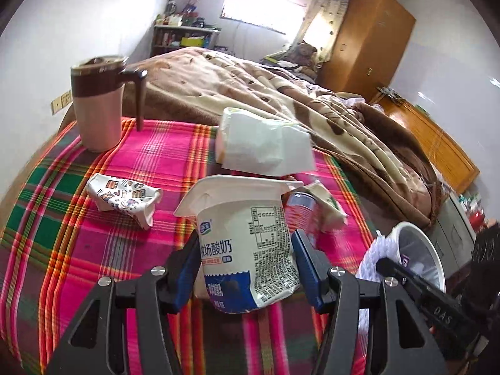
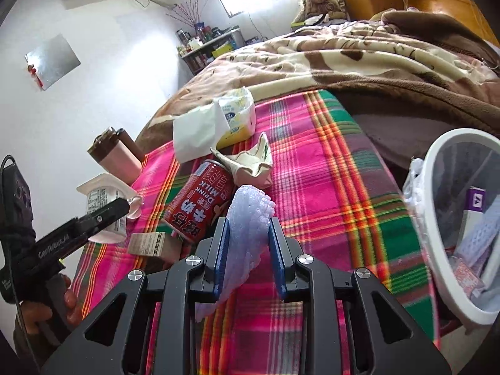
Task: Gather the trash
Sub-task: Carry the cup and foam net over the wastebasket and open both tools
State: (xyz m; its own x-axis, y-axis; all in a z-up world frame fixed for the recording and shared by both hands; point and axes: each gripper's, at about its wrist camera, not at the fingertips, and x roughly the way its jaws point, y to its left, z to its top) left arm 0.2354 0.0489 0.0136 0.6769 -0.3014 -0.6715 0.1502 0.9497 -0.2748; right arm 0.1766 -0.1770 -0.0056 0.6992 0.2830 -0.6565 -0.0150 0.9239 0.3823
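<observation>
My left gripper [image 1: 245, 259] is shut on a white yogurt cup [image 1: 247, 234] with a blue label, held upright above the plaid cloth [image 1: 62, 250]. My right gripper [image 2: 248, 228] is shut on a pale bubble-foam sheet [image 2: 247, 218] that hangs down between its pads. On the cloth lie a red milk can [image 2: 200, 197], a crumpled cream paper cup [image 2: 250, 162], a crumpled patterned cup [image 1: 125, 198] and a small box [image 2: 147, 243]. The white bin [image 2: 437, 162] stands at the right and holds a purple box and other scraps.
A pink and brown mug [image 1: 98, 103] stands at the cloth's far left corner. A tissue pack [image 1: 259, 143] with a sheet sticking out sits at the far edge. Behind lies a bed with a brown blanket [image 1: 250, 81]. Wooden furniture [image 1: 368, 40] is at the right.
</observation>
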